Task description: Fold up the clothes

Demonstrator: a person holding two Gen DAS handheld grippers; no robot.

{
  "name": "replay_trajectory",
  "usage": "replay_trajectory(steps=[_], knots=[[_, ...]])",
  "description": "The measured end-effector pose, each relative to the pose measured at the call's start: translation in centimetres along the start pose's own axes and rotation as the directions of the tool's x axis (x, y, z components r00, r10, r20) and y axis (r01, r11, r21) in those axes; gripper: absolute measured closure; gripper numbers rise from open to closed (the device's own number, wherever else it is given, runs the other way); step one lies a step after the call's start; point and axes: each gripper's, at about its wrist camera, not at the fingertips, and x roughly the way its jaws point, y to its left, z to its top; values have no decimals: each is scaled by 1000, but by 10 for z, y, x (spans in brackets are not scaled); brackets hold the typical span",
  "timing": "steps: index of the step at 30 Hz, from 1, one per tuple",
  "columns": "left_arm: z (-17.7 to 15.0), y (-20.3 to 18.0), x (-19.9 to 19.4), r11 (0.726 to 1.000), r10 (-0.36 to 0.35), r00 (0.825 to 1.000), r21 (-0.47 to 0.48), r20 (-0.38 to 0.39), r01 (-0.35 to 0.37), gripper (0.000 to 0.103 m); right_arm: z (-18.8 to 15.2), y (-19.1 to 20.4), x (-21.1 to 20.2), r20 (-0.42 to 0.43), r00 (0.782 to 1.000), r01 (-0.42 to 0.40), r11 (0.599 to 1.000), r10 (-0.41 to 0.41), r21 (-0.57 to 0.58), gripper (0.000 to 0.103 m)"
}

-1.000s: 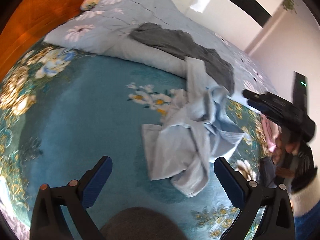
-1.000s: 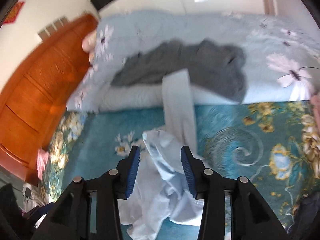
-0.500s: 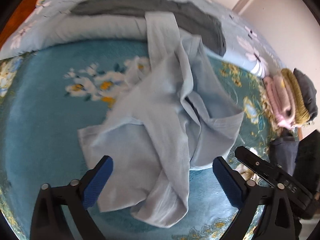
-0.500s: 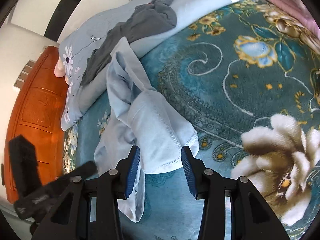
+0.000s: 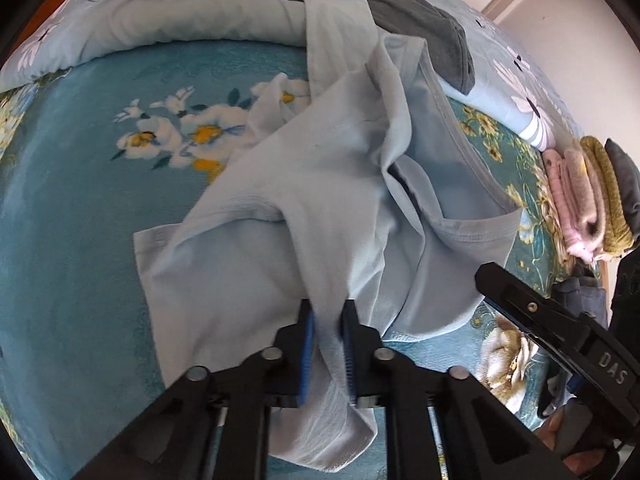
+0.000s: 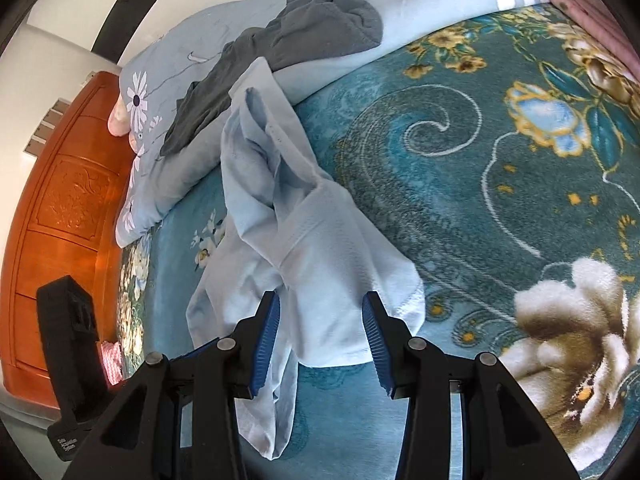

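Left wrist view: left gripper (image 5: 326,334) fingers closing, pinching a fold of the light-blue shirt (image 5: 320,200) crumpled on the bed (image 5: 72,200). "DAS" legible at 4 o'clock. Right gripper (image 6: 320,328) fingers half-open, straddling a sleeve, pads apart.

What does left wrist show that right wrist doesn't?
Left wrist only: the left gripper, jaws closing with a fold of the light blue shirt between the pads, and the folded stack of pink, mustard and grey clothes.
Right wrist only: the right gripper, pads apart over a shirt sleeve, plus the orange wooden headboard.
Both: the shirt, the dark grey garment and the teal floral blanket.
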Motion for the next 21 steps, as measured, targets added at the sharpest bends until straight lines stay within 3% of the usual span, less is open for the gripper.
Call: replay_trajectory(steps=[4, 5, 6, 7, 8, 13, 16, 21], knots=[[0, 16, -25, 999, 8, 998, -32, 56, -6, 95, -1, 3, 7, -24, 999, 43, 999, -44, -7, 59], [0, 21, -33, 999, 10, 997, -41, 76, -7, 96, -2, 2, 8, -30, 998, 50, 999, -50, -7, 65], [2, 29, -43, 999, 13, 995, -53, 103, -7, 96, -2, 0, 10, -34, 997, 70, 998, -70, -6, 84], [3, 38, -55, 998, 17, 991, -67, 132, -9, 96, -1, -1, 9, -28, 995, 93, 996, -93, -3, 94], [4, 48, -68, 996, 24, 986, -85, 162, -10, 96, 0, -3, 8, -22, 993, 117, 993, -117, 1, 99], [10, 104, -131, 982, 50, 957, -190, 285, 5, 96, 16, -2, -33, 111, 982, 150, 989, -151, 15, 102], [13, 125, -159, 973, 37, 941, -225, 336, 42, 96, 30, 16, -63, 174, 975, 152, 987, -142, -43, 102], [-4, 145, -192, 973, 51, 915, -228, 400, 45, 96, 30, 38, -80, 178, 981, 92, 991, -73, -97, 102]])
